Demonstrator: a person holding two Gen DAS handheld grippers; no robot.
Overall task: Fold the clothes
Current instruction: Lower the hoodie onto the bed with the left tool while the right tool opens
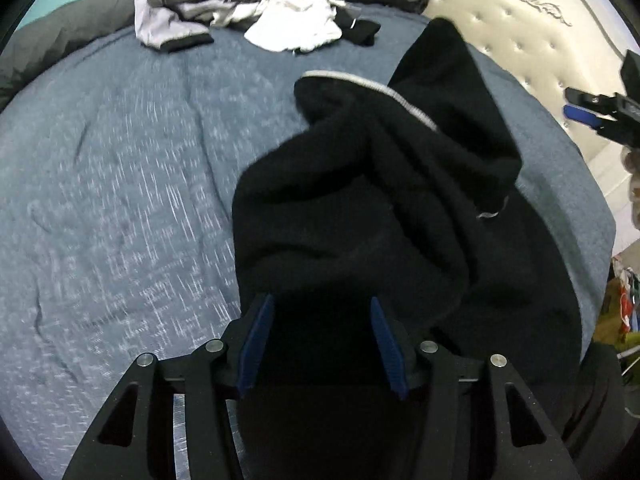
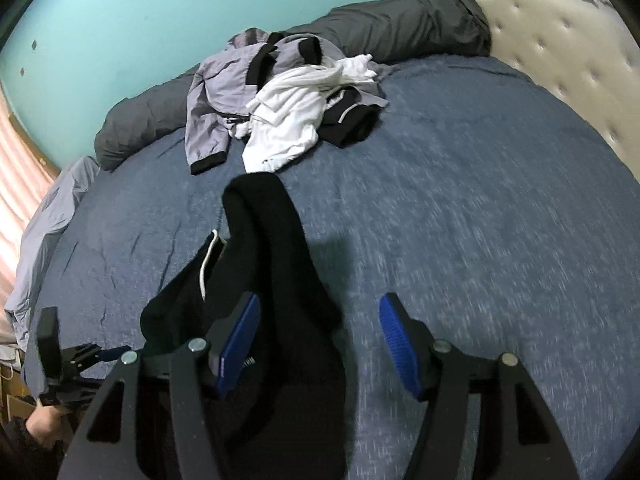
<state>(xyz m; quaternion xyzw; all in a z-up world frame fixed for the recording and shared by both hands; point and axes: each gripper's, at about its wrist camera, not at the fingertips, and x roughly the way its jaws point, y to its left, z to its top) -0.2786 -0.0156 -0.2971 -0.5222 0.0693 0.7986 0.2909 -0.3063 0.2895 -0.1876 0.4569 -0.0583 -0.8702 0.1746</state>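
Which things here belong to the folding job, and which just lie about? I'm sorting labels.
Job:
black garment
lilac jacket
white garment
left claw
right claw

Lying about:
blue bedspread
grey bolster
tufted headboard

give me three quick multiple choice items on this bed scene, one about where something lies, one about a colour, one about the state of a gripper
1. Where does the pile of unfolded clothes lie?
A. at the far side of the bed, near the grey bolster
B. on the floor
C. between the right gripper's fingers

2. What colour is the garment nearest the grippers?
A. white
B. black
C. red

3. How do the left gripper's jaws stand?
A. shut on the white top
B. shut with nothing between them
C. apart, not pressing on anything

Key: 1 A, the pile of unfolded clothes lies on the blue bedcover against the grey bolster. 2 B, the black garment lies crumpled in front of both grippers. 3 C, the left gripper shows its blue pads well apart, with the black cloth lying loose between them.
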